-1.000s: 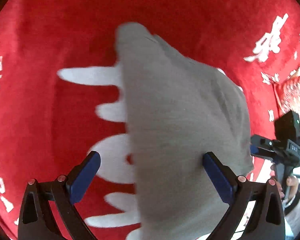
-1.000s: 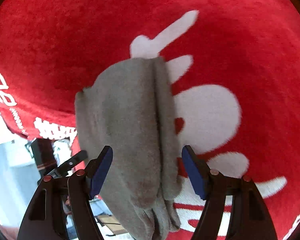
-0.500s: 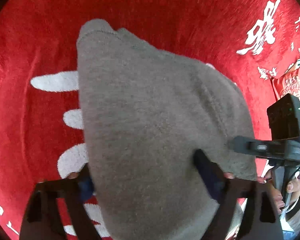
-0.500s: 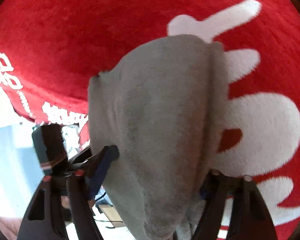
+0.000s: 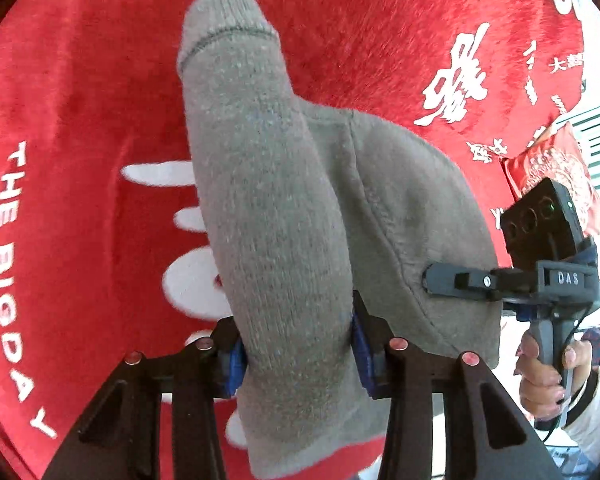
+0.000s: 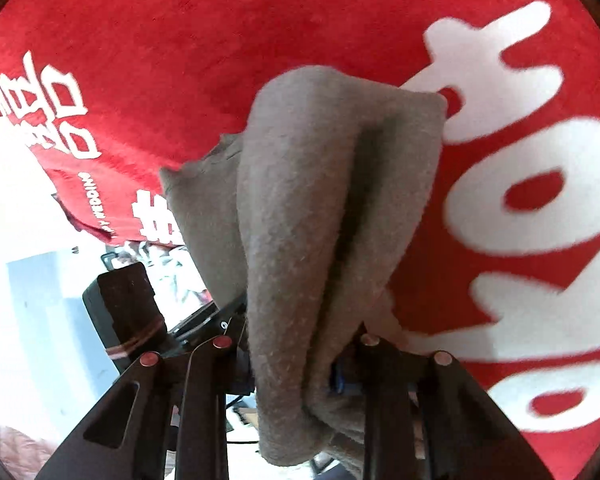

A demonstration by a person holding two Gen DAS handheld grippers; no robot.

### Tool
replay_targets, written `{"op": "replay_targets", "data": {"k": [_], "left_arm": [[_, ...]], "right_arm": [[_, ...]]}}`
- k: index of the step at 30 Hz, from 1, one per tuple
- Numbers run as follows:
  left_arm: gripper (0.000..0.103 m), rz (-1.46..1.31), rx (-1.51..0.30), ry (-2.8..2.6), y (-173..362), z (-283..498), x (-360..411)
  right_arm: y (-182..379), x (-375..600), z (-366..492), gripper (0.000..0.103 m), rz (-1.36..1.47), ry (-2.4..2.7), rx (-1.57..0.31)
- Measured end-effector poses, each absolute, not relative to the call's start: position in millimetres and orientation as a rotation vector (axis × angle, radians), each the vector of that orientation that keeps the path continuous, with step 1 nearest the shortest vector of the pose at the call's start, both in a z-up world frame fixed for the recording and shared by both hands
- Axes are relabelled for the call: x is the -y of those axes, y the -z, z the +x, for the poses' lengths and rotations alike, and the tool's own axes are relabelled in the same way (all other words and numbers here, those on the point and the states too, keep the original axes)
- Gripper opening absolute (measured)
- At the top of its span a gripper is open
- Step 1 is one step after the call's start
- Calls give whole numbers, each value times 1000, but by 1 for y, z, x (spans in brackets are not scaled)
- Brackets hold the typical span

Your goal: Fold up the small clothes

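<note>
Both grippers were closing on one grey knit garment (image 5: 284, 216), held above the red cloth (image 5: 80, 100). The left gripper (image 5: 298, 354) had its blue pads (image 5: 236, 356) squeezing a thick rolled sleeve, whose ribbed cuff stood up at the far end. The right gripper (image 6: 296, 364) had a bunched fold between its jaws; its pads were mostly buried in fabric, so contact looked firm, but the exact pad line could not be seen. In the left view the right gripper (image 5: 440, 280) came in from the right, nipping the garment's edge, with the person's hand (image 5: 540, 368) on its handle. The garment (image 6: 320, 208) looked soft and limp, light, thick enough to bulge around the jaws, not slippery and not fragile. It would likely sag and drape wherever it was not supported. Best holds were probably seams, hem or cuff, where the knit is doubled and would not stretch out of the jaws. Pinching a single loose layer mid-panel would likely just pull a peak. White lettering (image 6: 540, 184) on the cloth lay below at right.
</note>
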State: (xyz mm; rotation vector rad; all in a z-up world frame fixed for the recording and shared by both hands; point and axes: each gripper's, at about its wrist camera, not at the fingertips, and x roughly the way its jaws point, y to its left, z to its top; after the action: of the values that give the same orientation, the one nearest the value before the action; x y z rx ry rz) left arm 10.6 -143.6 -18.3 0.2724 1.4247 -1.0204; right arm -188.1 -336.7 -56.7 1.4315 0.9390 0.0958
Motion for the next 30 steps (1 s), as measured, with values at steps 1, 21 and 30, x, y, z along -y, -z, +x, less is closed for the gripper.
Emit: {"op": "replay_targets", "data": {"k": [1, 21, 30], "left_arm": [[45, 275, -1428, 1022, 14, 12, 134], [45, 239, -1370, 679, 27, 66, -31], [45, 305, -1363, 610, 52, 67, -28]], "right_arm": [[56, 331, -186, 29, 1436, -103, -942], [60, 235, -115, 47, 924, 187, -1293], [67, 224, -97, 8, 1031, 141, -1269]]}}
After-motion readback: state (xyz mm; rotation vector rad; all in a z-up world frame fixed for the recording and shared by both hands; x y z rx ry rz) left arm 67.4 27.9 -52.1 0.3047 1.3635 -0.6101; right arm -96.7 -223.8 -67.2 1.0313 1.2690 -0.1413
